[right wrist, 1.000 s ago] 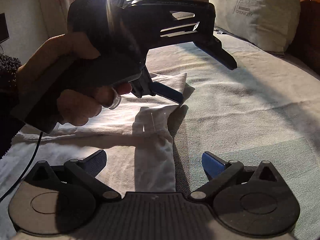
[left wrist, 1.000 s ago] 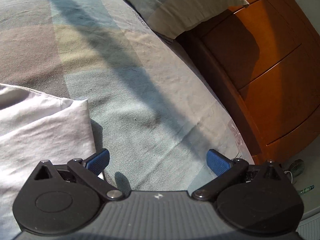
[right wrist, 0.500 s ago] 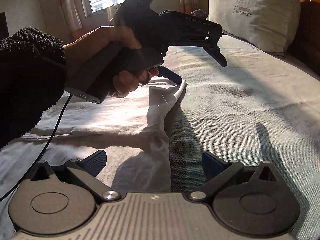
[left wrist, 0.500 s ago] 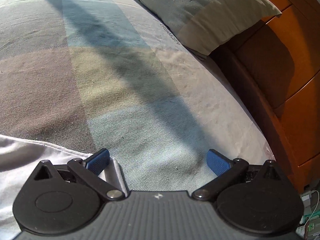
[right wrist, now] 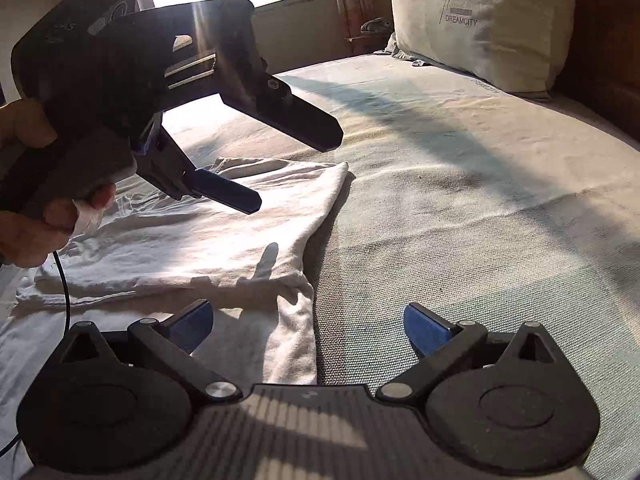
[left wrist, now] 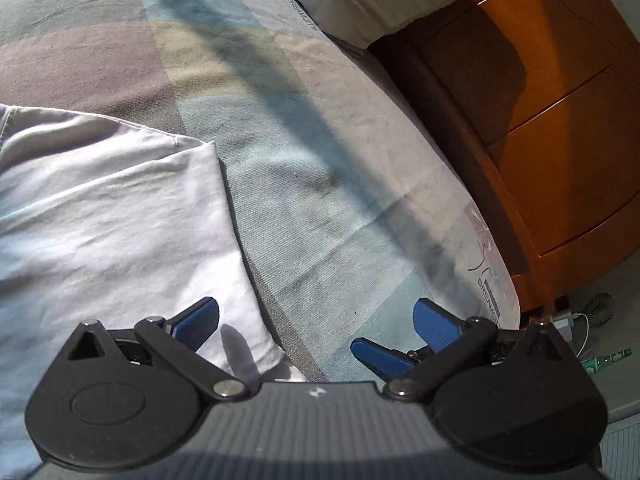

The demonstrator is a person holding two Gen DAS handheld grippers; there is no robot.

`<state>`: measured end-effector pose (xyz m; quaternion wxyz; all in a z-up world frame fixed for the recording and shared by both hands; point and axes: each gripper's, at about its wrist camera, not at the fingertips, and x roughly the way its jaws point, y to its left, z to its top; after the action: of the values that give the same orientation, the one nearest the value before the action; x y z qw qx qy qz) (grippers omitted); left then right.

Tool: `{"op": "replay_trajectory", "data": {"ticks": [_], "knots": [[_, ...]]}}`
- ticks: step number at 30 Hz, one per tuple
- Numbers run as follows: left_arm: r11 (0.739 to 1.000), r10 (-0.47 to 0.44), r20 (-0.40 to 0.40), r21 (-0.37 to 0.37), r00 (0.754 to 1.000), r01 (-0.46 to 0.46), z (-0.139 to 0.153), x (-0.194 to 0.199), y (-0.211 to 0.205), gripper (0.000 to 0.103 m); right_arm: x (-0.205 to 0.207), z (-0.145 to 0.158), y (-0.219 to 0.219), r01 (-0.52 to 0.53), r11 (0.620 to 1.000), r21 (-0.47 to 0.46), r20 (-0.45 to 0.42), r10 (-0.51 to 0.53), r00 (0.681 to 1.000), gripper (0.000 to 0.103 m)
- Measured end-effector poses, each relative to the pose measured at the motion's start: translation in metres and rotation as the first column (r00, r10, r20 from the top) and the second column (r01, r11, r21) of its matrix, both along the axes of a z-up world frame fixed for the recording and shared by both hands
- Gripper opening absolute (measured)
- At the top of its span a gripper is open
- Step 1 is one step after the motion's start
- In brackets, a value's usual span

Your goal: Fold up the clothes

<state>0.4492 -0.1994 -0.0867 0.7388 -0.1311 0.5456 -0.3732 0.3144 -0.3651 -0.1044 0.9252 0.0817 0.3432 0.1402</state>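
Your left gripper and right gripper both have fingers spread, holding nothing. The shirt lies on the bed under them, partly folded. More folds are left.

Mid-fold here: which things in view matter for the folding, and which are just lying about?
For the job:
white garment, partly folded on the bedsheet
left hand-held gripper, open
right hand-held gripper, open

Lying about:
pillow
wooden drawers
small fan and green bottle on the floor
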Motion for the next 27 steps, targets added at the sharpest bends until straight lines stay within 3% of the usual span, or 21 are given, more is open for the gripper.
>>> {"op": "replay_trajectory", "data": {"ticks": [9,13,17,22,27], "knots": [[0.998,0.005,-0.043,-0.06,0.999,-0.008,-0.015,0.005,-0.033,0.102,0.001,-0.001,0.001,0.002,1.0,-0.021,-0.001,-0.002,1.0,0.103],[1.0,-0.006,0.039,-0.03,0.999,0.007,0.024,-0.015,-0.016,0.102,0.001,0.006,-0.001,0.029,1.0,0.006,0.0,-0.029,1.0,0.103],[0.999,0.036,0.112,0.009,0.993,-0.037,0.072,-0.042,0.028,0.102,-0.002,0.017,0.004,0.034,0.999,0.012,0.014,-0.034,0.999,0.103],[0.987,0.13,0.205,0.071,0.97,-0.147,0.13,-0.097,0.1,0.102,-0.014,0.035,0.024,-0.013,1.0,-0.022,0.064,0.014,0.998,0.103],[0.965,0.148,0.341,0.156,0.928,-0.211,0.172,-0.177,0.163,0.102,-0.033,0.049,0.048,-0.074,0.997,-0.018,0.075,0.075,0.994,0.103]]}}
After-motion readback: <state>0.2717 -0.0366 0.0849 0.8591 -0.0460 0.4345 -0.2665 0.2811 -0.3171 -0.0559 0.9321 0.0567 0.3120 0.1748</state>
